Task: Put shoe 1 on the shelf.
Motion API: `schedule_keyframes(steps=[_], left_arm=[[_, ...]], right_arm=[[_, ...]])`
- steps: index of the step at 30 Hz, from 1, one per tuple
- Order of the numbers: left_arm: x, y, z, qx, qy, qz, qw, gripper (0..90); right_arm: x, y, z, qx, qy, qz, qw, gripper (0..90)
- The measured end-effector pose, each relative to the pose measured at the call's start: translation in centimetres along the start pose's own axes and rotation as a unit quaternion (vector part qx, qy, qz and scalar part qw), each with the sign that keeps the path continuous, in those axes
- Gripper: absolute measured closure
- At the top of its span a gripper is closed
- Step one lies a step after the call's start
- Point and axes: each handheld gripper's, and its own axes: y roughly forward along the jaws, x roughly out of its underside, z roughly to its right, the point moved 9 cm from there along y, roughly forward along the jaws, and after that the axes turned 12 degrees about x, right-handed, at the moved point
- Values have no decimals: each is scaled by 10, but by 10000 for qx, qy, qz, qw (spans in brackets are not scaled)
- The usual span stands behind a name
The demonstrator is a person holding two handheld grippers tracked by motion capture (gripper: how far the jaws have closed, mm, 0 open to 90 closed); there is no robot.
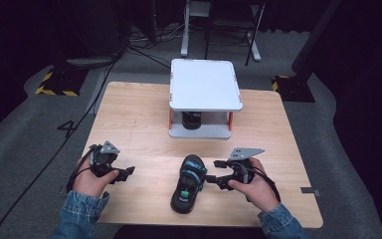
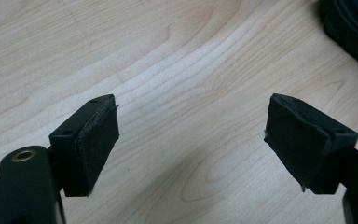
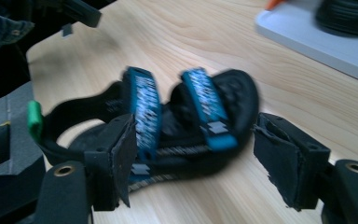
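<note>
Nearest the high camera, two denim sleeves come in at the bottom edge, cut off at the forearm, each hand wrapped round a gripper. The left gripper (image 1: 124, 173) sits low over the table (image 1: 139, 114) at the near left, jaws spread wide with nothing but bare wood grain between them in its own view (image 2: 191, 140). A dark curved edge pokes in at that view's top right corner, too cropped to name for sure.

The right gripper (image 1: 213, 179) has its tips right at the sandal (image 1: 188, 183), about touching its side from above. In the right gripper view (image 3: 200, 163) the jaws stand apart, one pad in front of the heel end and one just off the toe; the sandal lies between and beyond them, not pinched. That picture is motion-blurred, so strap print and sole detail smear.

The sandal itself: black, small, two blue straps with pale lettering across the top, a green tab at the heel loop. It lies flat on the near middle of the table, toe pointing away from the person.

Farther back stands a white two-level stand (image 1: 205, 82) with orange corner posts. A black round thing (image 1: 191, 119) sits on its lower shelf, mostly hidden under the top plate and hard to identify.
</note>
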Motion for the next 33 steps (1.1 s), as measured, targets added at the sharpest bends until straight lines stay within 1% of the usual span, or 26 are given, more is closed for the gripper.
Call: schedule_keyframes(steps=[2,4,5,7,8,11,12,14,15,18,19,21,23,24,26,29,30,33], left_arm=[[3,-1,-1,-41,32,-21,10000,182],[4,-1,-1,-30,27,-13,10000,184],[6,-2,-2,-42,50,-67,10000,184],[9,-1,-2,-39,31,-119,9999,189],[11,-1,-3,-68,-6,-156,9999,193],[13,2,-1,63,-189,-224,9996,238],[14,2,1,89,-301,-225,9993,237],[14,4,3,155,-376,-277,9988,246],[14,4,4,170,-343,-279,9989,250],[14,5,1,101,-178,-289,9994,249],[13,5,0,81,-166,-272,9995,244],[13,4,-1,71,-176,-255,9995,241],[14,4,-2,56,-160,-250,9995,239],[14,4,-2,43,-149,-244,9996,240],[13,4,-5,-21,-68,-230,9997,240],[13,4,-4,20,-65,-216,9997,252],[13,4,-4,20,-65,-216,9997,255],[13,4,-6,-25,-53,-171,9998,257]], right_arm=[[-3,9,-11,-124,-14,28,9999,321],[-5,17,-19,-245,-35,27,9997,348],[-5,19,-21,-274,-55,26,9996,360],[-7,24,-25,-278,-117,-33,9995,386],[-7,26,-25,-256,-143,-72,9995,399],[-6,31,-28,-281,-176,-182,9993,443],[-6,32,-29,-318,-173,-197,9992,446],[-6,36,-32,-353,-173,-253,9989,451],[-5,38,-33,-372,-190,-287,9987,451],[-2,46,-36,-416,-258,-453,9978,455],[-1,48,-37,-437,-258,-487,9975,467],[-1,52,-39,-459,-292,-539,9971,525],[-1,53,-40,-513,-345,-552,9966,586],[-2,52,-40,-562,-359,-532,9964,605],[-4,51,-39,-554,-402,-519,9963,627],[-5,49,-37,-545,-524,-516,9958,635],[-6,48,-37,-544,-528,-516,9958,635],[-8,48,-34,-504,-613,-495,9956,637]])
